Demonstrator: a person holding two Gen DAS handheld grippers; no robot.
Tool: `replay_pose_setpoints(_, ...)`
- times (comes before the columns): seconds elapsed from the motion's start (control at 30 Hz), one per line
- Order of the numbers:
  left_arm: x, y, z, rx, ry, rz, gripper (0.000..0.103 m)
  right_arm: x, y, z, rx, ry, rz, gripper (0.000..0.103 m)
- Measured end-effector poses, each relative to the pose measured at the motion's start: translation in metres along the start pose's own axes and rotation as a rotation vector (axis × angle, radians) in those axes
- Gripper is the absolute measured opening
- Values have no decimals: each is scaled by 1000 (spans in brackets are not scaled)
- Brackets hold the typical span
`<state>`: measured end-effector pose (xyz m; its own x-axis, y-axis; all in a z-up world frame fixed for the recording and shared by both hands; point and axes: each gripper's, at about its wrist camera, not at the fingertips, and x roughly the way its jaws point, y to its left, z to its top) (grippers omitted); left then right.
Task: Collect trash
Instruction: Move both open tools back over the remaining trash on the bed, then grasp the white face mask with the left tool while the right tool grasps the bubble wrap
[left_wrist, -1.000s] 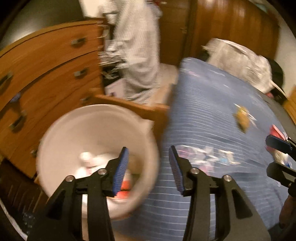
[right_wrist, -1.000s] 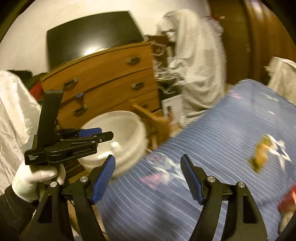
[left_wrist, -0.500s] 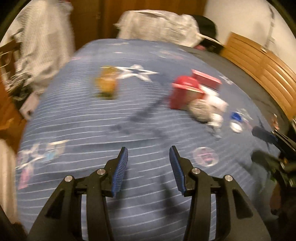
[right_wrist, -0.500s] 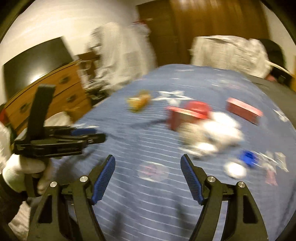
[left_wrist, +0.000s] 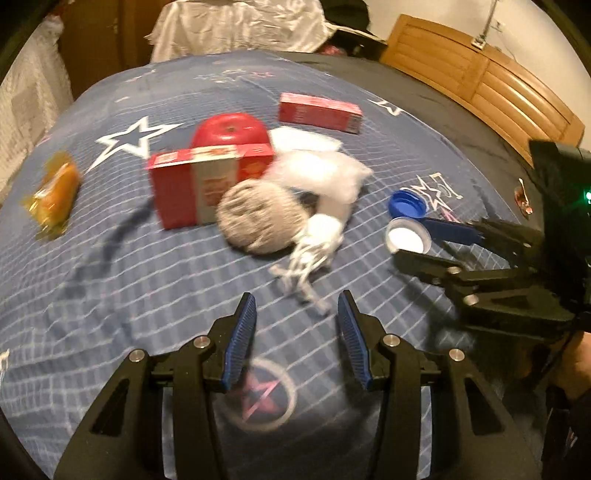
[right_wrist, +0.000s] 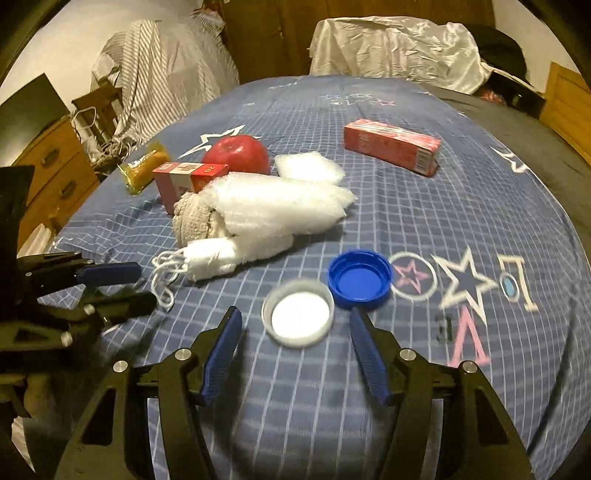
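Right wrist view looks down on a white cap (right_wrist: 298, 317) lying open side up on a blue bedspread (right_wrist: 461, 206) printed with stars and a pale grid. A blue cap (right_wrist: 360, 278), also open side up, touches it on the far right. Beyond them lies a wad of white bubble wrap (right_wrist: 273, 208) with loose strings trailing toward the left gripper (right_wrist: 127, 288), a grey knitted roll (right_wrist: 194, 218) tucked against it, then a red carton (right_wrist: 186, 181) standing on edge, a red apple (right_wrist: 236, 153) and a yellow wrapped snack (right_wrist: 142, 168). A long red box (right_wrist: 391, 146) lies apart on the far right — its long axis runs left to right, slightly toward the camera.

Around the bed stand a wooden dresser (right_wrist: 48, 173), a striped cloth-draped shape (right_wrist: 162, 74), a white sheet-covered heap (right_wrist: 395, 40) and dark wooden doors (right_wrist: 280, 29).

The right gripper (right_wrist: 295, 354) has its jaws apart, having just been narrowing; nothing is between them, and the white cap sits just ahead of the tips. In the left wrist view the left gripper's jaws stand partly apart and empty above bare bedspread — the strings lie just ahead of them.
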<state>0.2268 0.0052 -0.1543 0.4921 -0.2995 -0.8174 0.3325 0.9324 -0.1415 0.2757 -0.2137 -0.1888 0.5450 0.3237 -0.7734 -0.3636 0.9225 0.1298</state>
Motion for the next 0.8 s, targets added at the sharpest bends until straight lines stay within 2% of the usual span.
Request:
replay_pose_setpoints(0.07,8,-5,7,1,-1,-11,45,0,6,2,-14,3,-17,42)
replay_pose_setpoints(0.17,20,-12,13,7,9,-28,45,-10,1,-4,2,-16,8,42)
replay_pose_setpoints(0.27,29,-21,19,32,13,-19,36,-32,-7,-24,29,-38,37,42)
replay_pose_setpoints(0.33,31,-25,20,34,9,-18,22,-46,-11,-39,45,-46,50,42)
replay_pose_setpoints(0.4,32,-25,21,20,11,-21,16,-55,-10,-51,57,-51,64,42)
replay_pose_setpoints(0.43,32,-26,22,16,12,-16,9,-59,-8,-56,56,-54,67,42)
replay_pose_setpoints(0.47,33,-26,22,14,16,-14,8,-61,-6,-60,57,-56,66,42)
replay_pose_setpoints(0.5,34,-29,22,10,20,-22,3,-63,-4,-63,60,-60,73,42)
replay_pose_setpoints(0.77,-2,-13,-22,5,43,-62,3,-70,3,-69,3,-67,112,42)
replay_pose_setpoints(0.8,-9,-8,-27,-2,42,-60,3,-73,4,-67,-22,-67,122,47)
